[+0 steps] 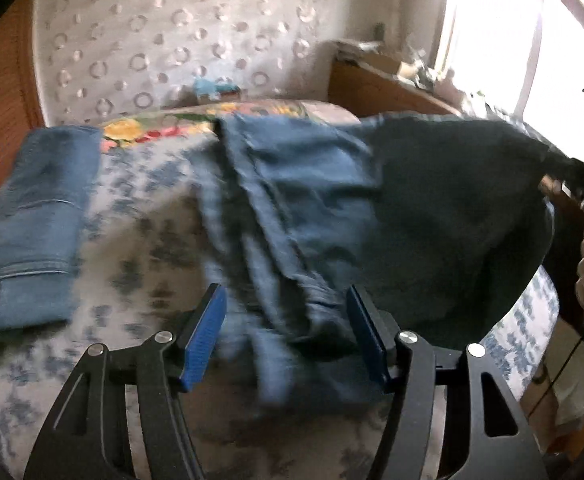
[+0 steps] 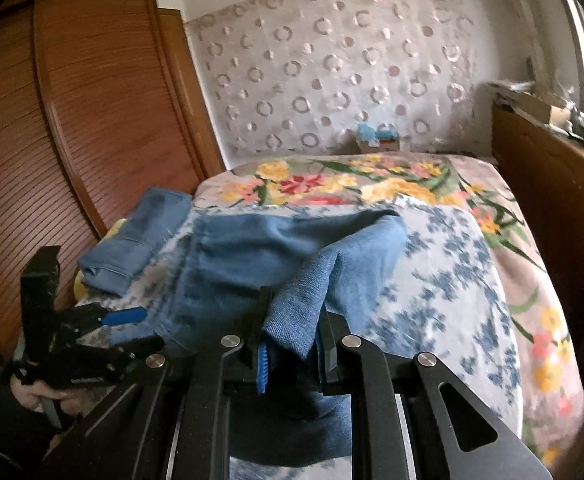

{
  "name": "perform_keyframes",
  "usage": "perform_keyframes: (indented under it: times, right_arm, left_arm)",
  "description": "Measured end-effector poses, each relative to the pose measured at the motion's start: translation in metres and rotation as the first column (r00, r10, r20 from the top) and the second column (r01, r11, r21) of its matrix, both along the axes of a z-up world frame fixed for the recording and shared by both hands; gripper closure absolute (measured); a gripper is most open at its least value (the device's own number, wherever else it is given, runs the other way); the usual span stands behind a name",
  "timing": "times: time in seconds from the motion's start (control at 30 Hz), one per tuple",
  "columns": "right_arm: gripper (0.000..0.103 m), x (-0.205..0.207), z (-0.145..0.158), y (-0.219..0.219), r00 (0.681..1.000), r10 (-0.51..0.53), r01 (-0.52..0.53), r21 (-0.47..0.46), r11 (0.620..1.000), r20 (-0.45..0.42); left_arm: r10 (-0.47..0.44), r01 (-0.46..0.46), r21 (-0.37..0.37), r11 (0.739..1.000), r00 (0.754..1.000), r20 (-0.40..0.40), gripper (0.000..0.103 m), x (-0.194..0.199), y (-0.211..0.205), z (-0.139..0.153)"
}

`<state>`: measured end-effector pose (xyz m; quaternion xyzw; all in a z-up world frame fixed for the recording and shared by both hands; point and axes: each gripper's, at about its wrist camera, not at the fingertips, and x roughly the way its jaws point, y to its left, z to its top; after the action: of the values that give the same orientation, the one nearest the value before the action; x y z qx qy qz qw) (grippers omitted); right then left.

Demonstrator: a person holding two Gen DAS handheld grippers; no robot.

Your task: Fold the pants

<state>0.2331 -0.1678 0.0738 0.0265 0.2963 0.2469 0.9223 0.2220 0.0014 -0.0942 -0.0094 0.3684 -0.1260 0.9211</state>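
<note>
Right wrist view, right tongs (image 2: 292, 344) pinching jeans (image 2: 251, 256) edge, left tongs (image 1: 287, 336) wide apart, holding nothing.

Motion blur and dark cloth hide much of the pants.

In the left wrist view the pants (image 1: 292, 208) between the two spread fingers (image 1: 205, 336) are smeared by blur, so seams and edges there cannot be read, and the bed (image 1: 151, 208) under them is hidden. Right of the fingers a dark shaded fold covers whatever lies behind it, and a pale shape at the far right is cut off by the frame edge; perhaps a hand. In the right wrist view the cloth (image 2: 292, 320) pinched between the fingers (image 2: 261, 364) hides their tips and drops out of sight below them. Small objects (image 2: 376, 136) far beyond the fingers are too small to tell.
</note>
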Motion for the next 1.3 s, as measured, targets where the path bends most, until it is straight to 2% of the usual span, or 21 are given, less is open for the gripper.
perform_keyframes:
  times: [0.3, 0.47, 0.77, 0.9, 1.0, 1.07, 1.1, 1.3]
  right_arm:
    - [0.087, 0.006, 0.008, 0.056, 0.990, 0.130, -0.132, 0.021, 0.991, 0.054]
    - [0.087, 0.010, -0.011, 0.096, 0.973, 0.230, -0.230, 0.036, 0.973, 0.013]
    - [0.087, 0.021, -0.081, 0.142, 0.934, 0.330, -0.335, -0.018, 0.942, -0.135]
    - [0.087, 0.029, -0.098, 0.152, 0.929, 0.335, -0.347, -0.059, 0.936, -0.155]
    - [0.083, 0.024, -0.092, 0.152, 0.933, 0.325, -0.337, -0.061, 0.939, -0.151]
    - [0.074, 0.026, -0.087, 0.151, 0.931, 0.325, -0.339, -0.061, 0.939, -0.163]
    - [0.072, 0.025, -0.083, 0.153, 0.933, 0.324, -0.338, -0.068, 0.939, -0.159]
    - [0.061, 0.007, -0.053, 0.132, 0.945, 0.318, -0.324, -0.090, 0.942, -0.072]
  left_arm:
    - [0.063, -0.068, 0.019, 0.997, 0.979, 0.192, 0.040, -0.031, 0.045, 0.080]
    - [0.086, -0.098, 0.036, 0.995, 0.965, 0.247, 0.040, -0.038, 0.059, 0.104]
    - [0.107, -0.122, 0.043, 0.992, 0.959, 0.262, 0.040, -0.038, 0.069, 0.108]
    - [0.108, -0.123, 0.043, 0.991, 0.962, 0.251, 0.040, -0.037, 0.070, 0.106]
    - [0.109, -0.123, 0.044, 0.991, 0.964, 0.242, 0.040, -0.035, 0.071, 0.104]
    - [0.110, -0.124, 0.046, 0.991, 0.965, 0.238, 0.040, -0.033, 0.066, 0.103]
    - [0.109, -0.124, 0.046, 0.991, 0.965, 0.237, 0.040, -0.033, 0.066, 0.103]
    - [0.092, -0.107, 0.056, 0.993, 0.971, 0.223, 0.040, -0.024, 0.054, 0.098]
